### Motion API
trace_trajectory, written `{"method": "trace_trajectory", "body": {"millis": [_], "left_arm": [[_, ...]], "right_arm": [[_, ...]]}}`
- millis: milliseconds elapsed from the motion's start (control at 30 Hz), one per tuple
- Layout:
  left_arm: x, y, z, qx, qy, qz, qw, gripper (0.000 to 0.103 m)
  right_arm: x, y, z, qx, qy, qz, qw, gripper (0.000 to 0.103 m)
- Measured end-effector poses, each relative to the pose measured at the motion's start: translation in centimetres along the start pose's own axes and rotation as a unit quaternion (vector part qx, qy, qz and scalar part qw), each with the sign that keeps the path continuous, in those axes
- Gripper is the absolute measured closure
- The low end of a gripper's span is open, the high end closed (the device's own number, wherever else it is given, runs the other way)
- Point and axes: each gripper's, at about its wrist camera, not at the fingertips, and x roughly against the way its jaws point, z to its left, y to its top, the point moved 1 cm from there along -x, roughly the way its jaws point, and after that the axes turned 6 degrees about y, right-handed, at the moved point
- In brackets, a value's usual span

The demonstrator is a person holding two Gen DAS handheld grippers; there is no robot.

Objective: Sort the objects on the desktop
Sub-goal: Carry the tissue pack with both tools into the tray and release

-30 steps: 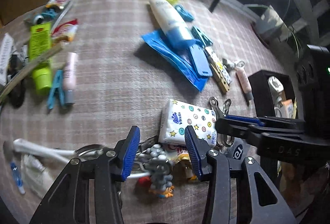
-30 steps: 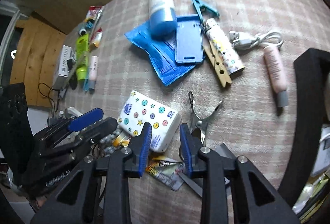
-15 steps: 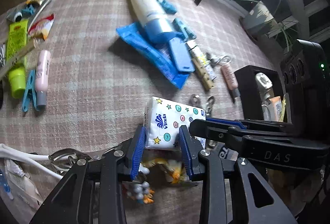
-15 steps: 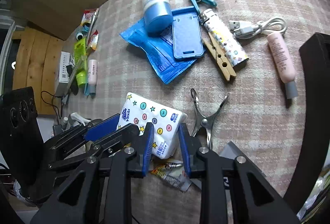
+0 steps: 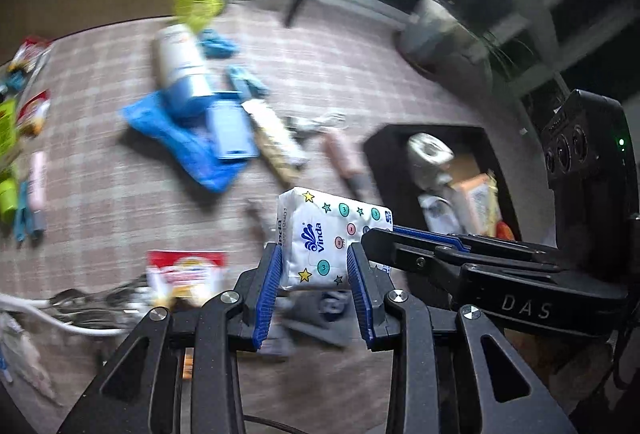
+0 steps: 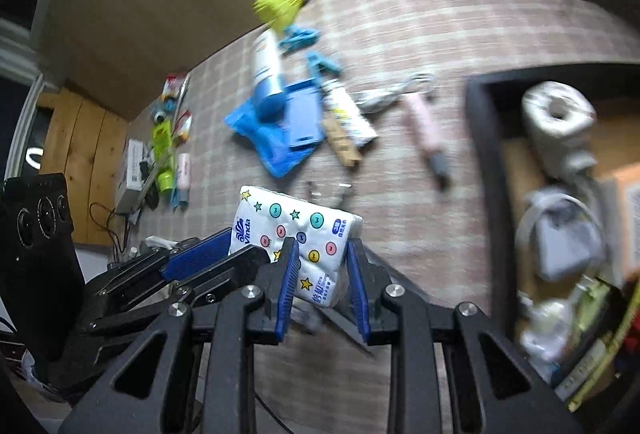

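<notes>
Two grippers share one load: the left gripper and the right gripper each pinch the same tissue pack, blue pads pressed flat against its opposite sides at a narrow spread. In the last second the left jaws have been closing, and the pack sits between them.

The pack is a soft white plastic-wrapped brick, printed with yellow and teal stars and round teal, pink and yellow dots carrying small figures, and with a blue "Vinda" logo along one end. It is held clear of the checked tablecloth, tilted, with its printed face toward the cameras.

In the left wrist view the right gripper's arm comes in from 3 o'clock and meets the pack at its right edge. In the right wrist view the left gripper reaches in from 9 o'clock to the logo end.

A black box stands at 2 to 3 o'clock of the pack in the right wrist view, holding a pale roll and other blurred items. At 12 o'clock, well apart on the cloth, lie a blue pouch, a white-and-blue bottle and a yellow shuttlecock, all blurred.
</notes>
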Motion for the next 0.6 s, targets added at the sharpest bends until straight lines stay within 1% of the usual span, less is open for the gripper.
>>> {"method": "trace_trajectory", "body": {"millis": [100, 267, 400, 533, 600], "left_arm": [[-0.7, -0.3, -3.5, -0.033, -0.016, 0.007, 0.9993, 0.072], [-2.4, -1.3, -9.2, -0.084, -0.040, 0.026, 0.9953, 0.072], [-3.3, -2.2, -12.7, -0.115, -0.048, 0.038, 0.9915, 0.072], [-4.1, -2.7, -15.3, -0.138, -0.048, 0.046, 0.9882, 0.071], [-4.2, -2.8, -16.2, -0.142, -0.049, 0.047, 0.9875, 0.067]], "right_arm": [[2.7, -1.4, -2.6, -0.017, -0.011, -0.021, 1.000, 0.077], [6.6, -3.7, -7.0, -0.052, -0.028, -0.047, 0.997, 0.077], [8.7, -5.1, -9.2, -0.070, -0.038, -0.061, 0.995, 0.077], [10.3, -6.0, -10.3, -0.071, -0.057, -0.075, 0.993, 0.076], [11.1, -6.2, -11.0, -0.077, -0.047, -0.081, 0.993, 0.076]]}}
